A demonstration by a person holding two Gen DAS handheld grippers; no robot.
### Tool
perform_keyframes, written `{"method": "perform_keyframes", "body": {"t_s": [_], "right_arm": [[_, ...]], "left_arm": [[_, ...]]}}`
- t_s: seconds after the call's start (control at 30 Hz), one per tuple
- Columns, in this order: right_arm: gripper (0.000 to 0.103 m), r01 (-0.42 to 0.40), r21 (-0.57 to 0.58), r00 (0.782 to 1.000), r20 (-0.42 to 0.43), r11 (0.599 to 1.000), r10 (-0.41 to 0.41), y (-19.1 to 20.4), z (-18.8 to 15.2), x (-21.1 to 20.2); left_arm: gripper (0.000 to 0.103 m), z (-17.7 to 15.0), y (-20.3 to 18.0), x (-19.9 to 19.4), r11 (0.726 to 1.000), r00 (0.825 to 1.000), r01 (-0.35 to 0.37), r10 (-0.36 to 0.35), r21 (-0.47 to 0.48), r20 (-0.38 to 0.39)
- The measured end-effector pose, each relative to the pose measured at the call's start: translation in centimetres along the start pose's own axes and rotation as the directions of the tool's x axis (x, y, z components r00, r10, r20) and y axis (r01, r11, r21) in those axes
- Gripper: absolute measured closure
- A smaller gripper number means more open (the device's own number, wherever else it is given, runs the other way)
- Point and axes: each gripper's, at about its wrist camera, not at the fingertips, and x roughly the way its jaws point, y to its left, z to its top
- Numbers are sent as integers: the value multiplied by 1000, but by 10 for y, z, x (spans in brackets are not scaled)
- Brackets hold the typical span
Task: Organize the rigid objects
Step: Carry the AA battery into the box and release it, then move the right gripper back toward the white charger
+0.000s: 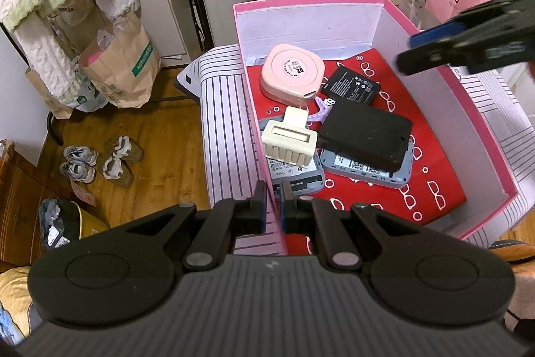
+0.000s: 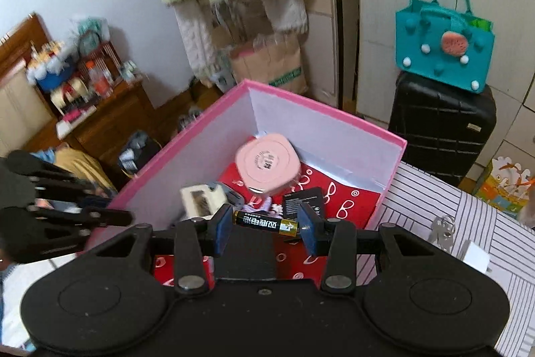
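The left hand-held gripper (image 1: pixel 274 203) is clamped on the near wall of the pink box (image 1: pixel 468 109), probably steadying it. The right hand-held gripper (image 2: pixel 264 225) grips a battery (image 2: pixel 265 223) end to end above the box's near edge, presumably for dropping beside the pink case (image 2: pixel 266 162).

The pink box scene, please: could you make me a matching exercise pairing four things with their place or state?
Things:
1. battery
2. left claw
3. cream hair clip
4. keys

Places or states:
A. shut on the pink box wall
B. on the striped cloth, outside the box
C. held end to end in the right claw
D. lying inside the box

Pairs: 1-C, 2-A, 3-D, 4-B
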Motion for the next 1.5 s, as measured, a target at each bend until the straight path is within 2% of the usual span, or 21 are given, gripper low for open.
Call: {"method": "perform_keyframes", "body": {"t_s": [0.2, 0.33, 0.47, 0.53, 0.67, 0.87, 0.97, 1.07, 1.2, 1.4, 1.5], "right_arm": [[55, 70, -58, 992, -99, 996, -75, -4, 0, 38], [55, 124, -140, 986, -90, 982, -138, 4, -1, 43], [55, 127, -163, 986, -90, 979, -142, 3, -2, 43], [55, 105, -156, 988, -92, 982, -120, 3, -3, 41], [55, 88, -108, 994, -49, 990, -93, 0, -7, 29], [53, 7, 25, 998, 65, 1000, -9, -16, -28, -25], [52, 32, 59, 994, 101, 998, -38, -22, -44, -50], [52, 93, 61, 984, 146, 994, -101, -28, -65, -73], [49, 191, 52, 958, 206, 980, -198, -40, -94, -92], [43, 156, 130, 955, 232, 979, -183, -70, -133, -96], [41, 183, 107, 948, 243, 977, -205, -77, -147, -92]], "left_arm": [[97, 0, 1, 0, 1000, 1000, 1, -1, -2, -1], [97, 1, 1, 0, 1000, 1000, -3, 3, 1, -3], [97, 2, 2, -1, 1000, 1000, -1, 1, -1, -4], [97, 3, 0, 0, 1000, 1000, -3, 3, -2, -4], [97, 2, -3, 0, 1000, 1000, -10, 10, 1, -1], [96, 0, 0, -1, 1000, 1000, 2, -2, -4, 11], [96, 0, 1, -2, 1000, 1000, 8, -8, -8, 17], [96, -1, 1, -2, 1000, 1000, 8, -7, -9, 20], [96, -2, 0, -3, 1000, 1000, 3, -4, 6, 23], [96, -3, 0, -8, 1000, 999, 7, -7, -4, 33], [95, -4, -1, -11, 1000, 999, 5, -5, -12, 38]]}}
